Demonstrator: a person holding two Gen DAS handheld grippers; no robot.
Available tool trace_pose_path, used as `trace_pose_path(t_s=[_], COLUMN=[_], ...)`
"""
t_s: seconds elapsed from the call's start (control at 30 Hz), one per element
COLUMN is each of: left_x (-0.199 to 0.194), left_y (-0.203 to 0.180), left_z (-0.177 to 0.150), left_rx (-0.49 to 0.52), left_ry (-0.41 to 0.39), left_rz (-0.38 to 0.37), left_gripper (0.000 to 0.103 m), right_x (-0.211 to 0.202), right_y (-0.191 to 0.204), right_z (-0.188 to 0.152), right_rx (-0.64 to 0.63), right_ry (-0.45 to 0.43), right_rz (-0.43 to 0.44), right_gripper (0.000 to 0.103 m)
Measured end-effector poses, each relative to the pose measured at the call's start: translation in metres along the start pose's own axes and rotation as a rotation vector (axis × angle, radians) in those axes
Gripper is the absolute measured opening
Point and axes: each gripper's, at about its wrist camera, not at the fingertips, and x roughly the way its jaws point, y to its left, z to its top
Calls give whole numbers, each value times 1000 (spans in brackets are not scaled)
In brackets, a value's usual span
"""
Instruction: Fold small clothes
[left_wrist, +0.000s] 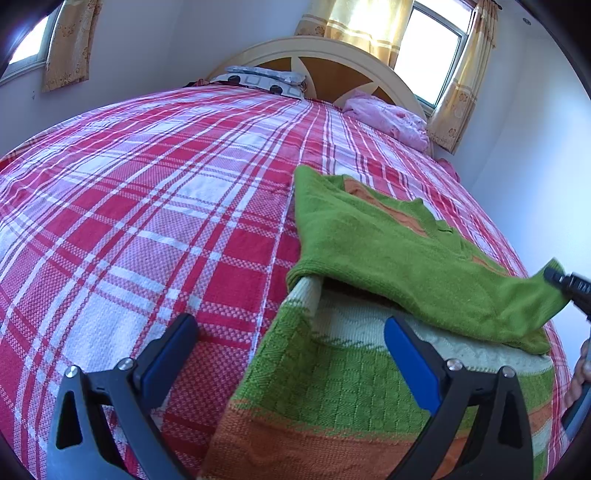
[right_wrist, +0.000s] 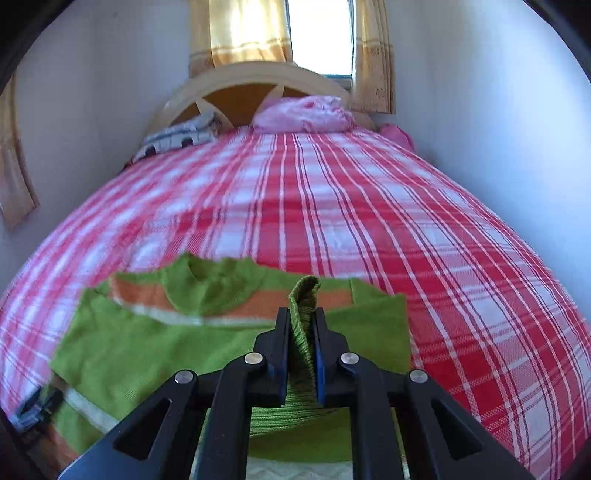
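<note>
A small green knitted sweater (left_wrist: 369, 258) with orange and cream stripes lies on the red plaid bedspread (left_wrist: 147, 184). Its green sleeve (right_wrist: 303, 332) is pinched at the cuff between the pads of my right gripper (right_wrist: 301, 321), which is shut on it and holds it up over the sweater body (right_wrist: 147, 339). In the left wrist view that right gripper (left_wrist: 569, 286) shows at the right edge with the sleeve stretched toward it. My left gripper (left_wrist: 291, 332) stands open low over the sweater's hem, one blue pad over the bedspread, the other over the knit, with nothing clamped.
A wooden headboard (left_wrist: 332, 62), a patterned pillow (left_wrist: 258, 79) and a pink bundle of cloth (right_wrist: 306, 114) sit at the far end of the bed. White walls close in on the right. Curtained windows (right_wrist: 317, 33) are behind the headboard.
</note>
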Motion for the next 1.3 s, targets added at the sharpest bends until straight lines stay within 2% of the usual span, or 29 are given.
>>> trace_pose_path(t_s=[0.1,0.13,0.17,0.23,0.27,0.37,0.43,0.5,0.6,0.7,0.77,0.83,0.9,1.0,1.03,1.1,1.23,1.3], left_x=[1,1,1,1,1,-2,-11,-21,-27,-9,-1,-6,-7,6,15,27,63,68], left_y=[0,0,0,0,0,-4,-4,1,6,2,3,5,7,5,8,10,-12,-11], left_z=[0,0,0,0,1,2,5,10,27,44,45,37,27,22,26,37,59,68], left_rx=[6,8,9,9,11,29,24,-6,-37,8,13,8,38,93,81,46,129,123], left_ry=[3,4,5,5,7,14,7,-10,-51,29,118,133,141,163,172,173,187,185], left_rz=[7,8,9,7,8,48,90,74,89,144,138,121,169,266,280,250,270,307], left_gripper=[103,103,103,103,103,103,103,103,103,103,102,102,102,102,102,102,102,102], right_x=[23,28,31,30,23,-6,-20,-26,-18,7,20,18,18,20,20,19,19,20], right_y=[-12,-17,-23,-39,-46,-62,-59,-47,-18,11,22,30,29,16,12,11,15,15], right_z=[-17,-23,-28,-37,-39,-39,-36,-32,-30,-44,-55,-61,-62,-62,-62,-63,-64,-64], right_rx=[-52,-61,-68,-61,-35,63,58,33,-11,-51,-76,-111,-114,-61,-42,-25,-31,-27], right_ry=[90,120,142,157,141,75,47,34,82,151,160,118,114,118,119,116,115,115], right_rz=[-37,-64,-104,-218,-229,-143,-107,-54,48,116,98,63,64,113,130,142,132,137], right_gripper=[12,17,17,17,17,17,17,17,17,17,17,17,17,18,18,18,18,18])
